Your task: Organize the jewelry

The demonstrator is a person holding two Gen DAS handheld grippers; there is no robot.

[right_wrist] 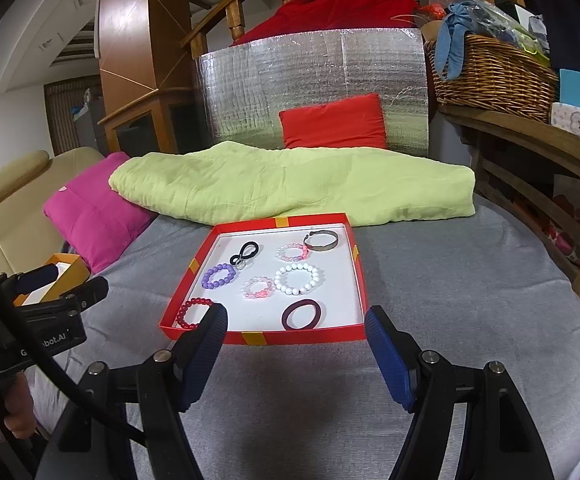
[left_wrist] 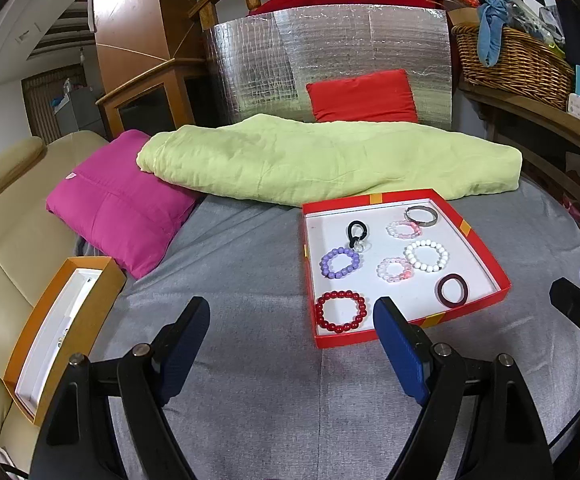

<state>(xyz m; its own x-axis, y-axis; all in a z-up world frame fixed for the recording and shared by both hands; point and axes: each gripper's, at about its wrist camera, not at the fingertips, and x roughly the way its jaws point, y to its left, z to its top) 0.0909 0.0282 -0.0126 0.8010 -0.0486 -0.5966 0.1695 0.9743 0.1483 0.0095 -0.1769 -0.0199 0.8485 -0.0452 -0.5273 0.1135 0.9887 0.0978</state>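
1. Left wrist view: the left tongs [left_wrist: 292, 320] are seen held wide apart over a grey bed cover [left_wrist: 249, 248], with nothing between the blue pads.
2. A red tray [left_wrist: 486, 248] with a white floor is seen lying on the bed cover, ahead and to the right of the left tongs, just in front of a folded green blanket [left_wrist: 330, 160].
3. Inside the tray, a red bead bracelet [left_wrist: 341, 312] is placed at the near left corner and a dark maroon ring band [left_wrist: 452, 290] at the near right.
4. A purple bead bracelet [left_wrist: 340, 263], a pink clear bracelet [left_wrist: 395, 269] and a white bead bracelet [left_wrist: 426, 255] are laid across the middle row.
5. At the far side a black clip [left_wrist: 357, 233], a second pink bracelet [left_wrist: 404, 229] and a silver bangle [left_wrist: 422, 216] are seen; the last two appear to touch.
6. An orange box [left_wrist: 85, 320] with a white lining is seen at the left, resting on a beige sofa [left_wrist: 5, 264], near a magenta cushion [left_wrist: 117, 204].
7. Right wrist view: the right tongs [right_wrist: 296, 324] are likewise spread wide and grip nothing; the near edge of the tray is framed between the pads.
8. A wicker basket [right_wrist: 490, 76] is seen on a wooden shelf at the far right.
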